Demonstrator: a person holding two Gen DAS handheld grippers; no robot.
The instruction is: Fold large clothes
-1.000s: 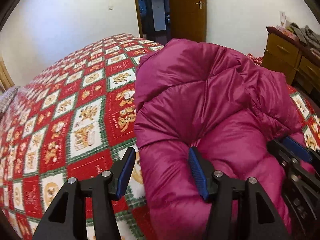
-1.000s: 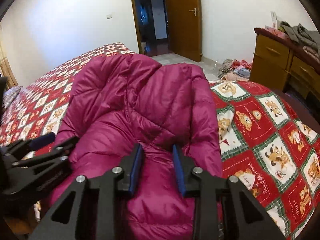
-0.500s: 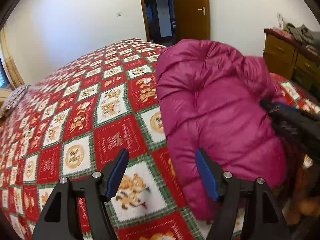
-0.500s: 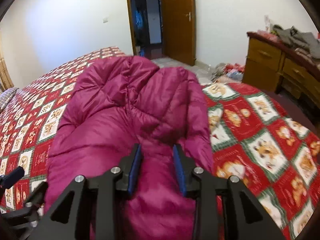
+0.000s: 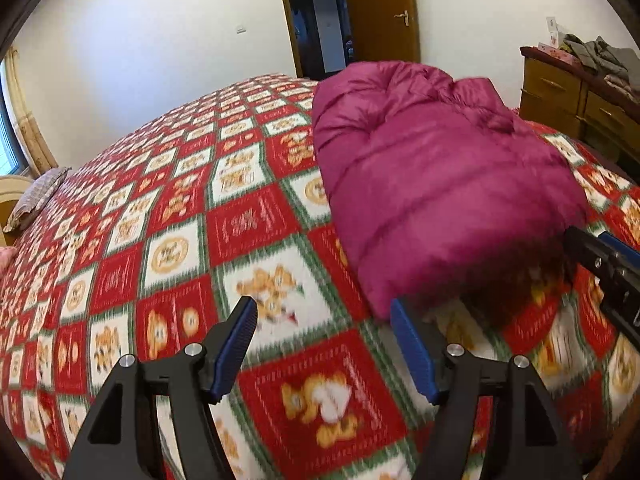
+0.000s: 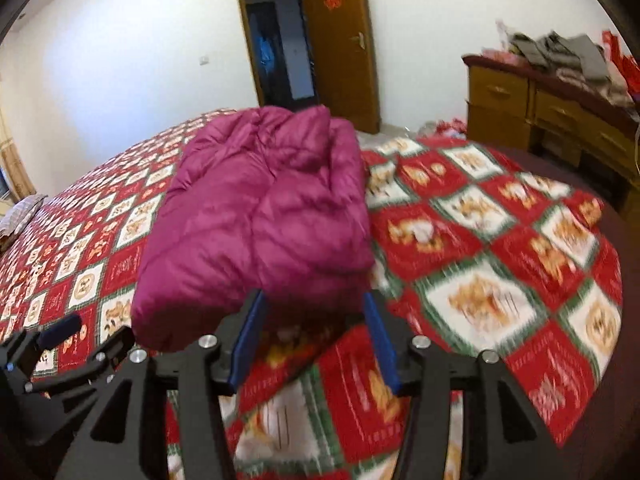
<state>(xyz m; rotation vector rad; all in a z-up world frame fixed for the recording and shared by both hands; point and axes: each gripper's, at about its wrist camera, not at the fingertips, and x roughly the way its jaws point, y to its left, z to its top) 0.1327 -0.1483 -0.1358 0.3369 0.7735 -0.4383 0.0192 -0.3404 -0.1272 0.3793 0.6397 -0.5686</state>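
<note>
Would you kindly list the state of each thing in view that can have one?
Left gripper: open, holding nothing.
Right gripper: open, holding nothing.
Magenta puffer jacket: folded into a bundle, lying on the bedspread.
Door: open.
Dresser drawers: shut.

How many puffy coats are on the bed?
1. The magenta puffy coat lies folded on the teddy-bear quilt, just ahead of both open grippers. More clothes are piled on the dresser, but none looks like a puffy coat.
</note>
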